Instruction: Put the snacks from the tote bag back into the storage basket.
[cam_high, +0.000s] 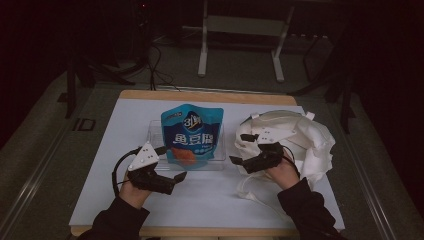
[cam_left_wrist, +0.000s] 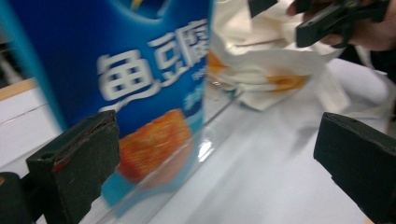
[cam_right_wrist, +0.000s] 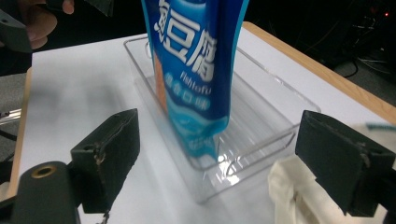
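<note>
Left claw (cam_high: 172, 170): we hold it low over the counter just in front of the tray, matte black jaws spread wide, gripping nothing.
Right claw (cam_high: 243, 149): jaws wide apart, hovering at the near left edge of the bag, gripping nothing.
Counter (cam_high: 210, 195): smooth white sheet over a wooden board.
Pouch (cam_high: 191, 134): glossy blue foil, standing upright in the tray, between our claws.
Tray (cam_high: 220, 162): clear hard plastic, rectangular, ridged floor.
Bag (cam_high: 300, 137): soft cream cloth, crumpled, right of the tray.
</note>
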